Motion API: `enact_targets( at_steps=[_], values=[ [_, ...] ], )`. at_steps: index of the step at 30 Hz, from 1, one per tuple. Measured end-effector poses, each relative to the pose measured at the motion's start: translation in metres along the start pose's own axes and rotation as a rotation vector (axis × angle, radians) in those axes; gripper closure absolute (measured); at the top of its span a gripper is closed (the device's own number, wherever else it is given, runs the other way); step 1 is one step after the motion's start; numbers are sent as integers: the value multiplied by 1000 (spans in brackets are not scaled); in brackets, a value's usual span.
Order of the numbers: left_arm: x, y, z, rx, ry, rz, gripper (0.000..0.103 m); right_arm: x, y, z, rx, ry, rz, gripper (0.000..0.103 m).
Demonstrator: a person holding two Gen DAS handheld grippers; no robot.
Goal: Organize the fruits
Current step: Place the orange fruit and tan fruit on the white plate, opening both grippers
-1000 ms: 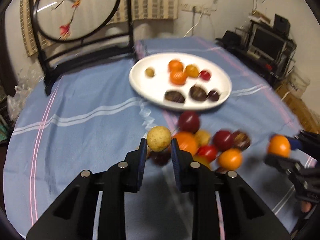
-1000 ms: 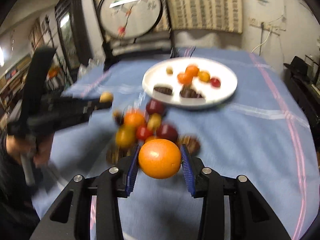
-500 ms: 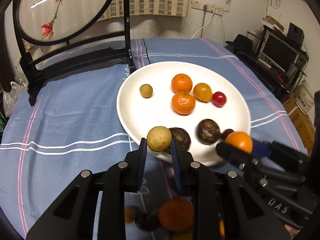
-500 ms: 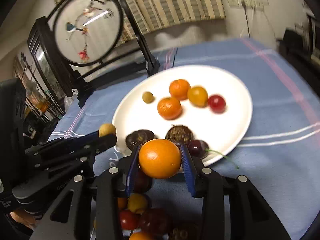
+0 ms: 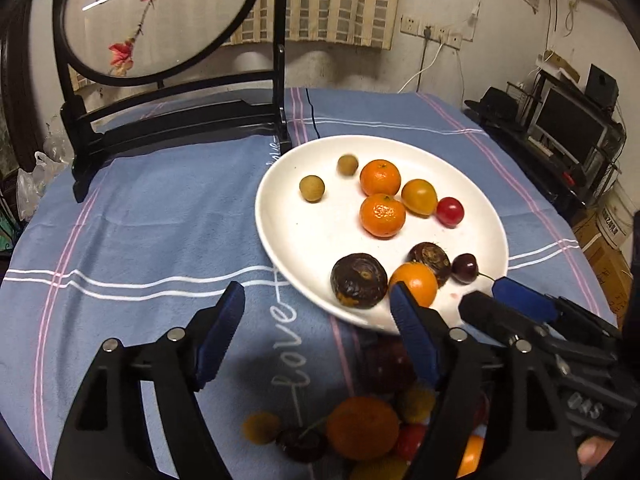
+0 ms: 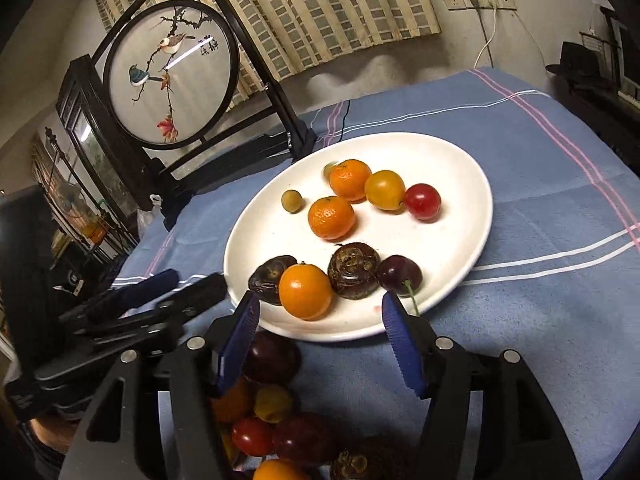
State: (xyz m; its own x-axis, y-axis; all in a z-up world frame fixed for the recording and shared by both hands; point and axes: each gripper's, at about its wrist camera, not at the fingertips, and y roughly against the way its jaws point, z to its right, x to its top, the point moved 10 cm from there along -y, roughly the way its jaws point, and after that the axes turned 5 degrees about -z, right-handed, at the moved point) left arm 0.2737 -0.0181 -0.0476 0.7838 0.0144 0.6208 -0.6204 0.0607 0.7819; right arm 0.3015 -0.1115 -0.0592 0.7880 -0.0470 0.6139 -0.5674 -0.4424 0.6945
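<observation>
A white plate on the blue cloth holds several fruits. A small tan longan lies blurred near the plate's far side, beside another longan. An orange fruit sits at the plate's near rim between two dark brown fruits. My left gripper is open and empty, short of the plate's near-left rim. My right gripper is open and empty just behind the orange fruit. A pile of loose fruits lies on the cloth under both grippers.
A black wooden stand with a round embroidered screen stands on the table behind the plate. Cabinets and electronics lie beyond the table's right edge. The blue cloth stretches to the left of the plate.
Both grippers opened. The longan left my left gripper and now lies on the plate's far side; the orange fruit left my right gripper and rests at the near rim.
</observation>
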Motion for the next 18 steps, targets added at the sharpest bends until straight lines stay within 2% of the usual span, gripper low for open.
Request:
enact_targets(
  at_steps=[10, 18],
  values=[
    [-41, 20, -27, 14, -7, -9, 28, -8, 15, 2, -39, 38, 20, 39],
    [-76, 23, -46, 32, -41, -42, 27, -45, 35, -1, -58, 76, 9, 39]
  ],
)
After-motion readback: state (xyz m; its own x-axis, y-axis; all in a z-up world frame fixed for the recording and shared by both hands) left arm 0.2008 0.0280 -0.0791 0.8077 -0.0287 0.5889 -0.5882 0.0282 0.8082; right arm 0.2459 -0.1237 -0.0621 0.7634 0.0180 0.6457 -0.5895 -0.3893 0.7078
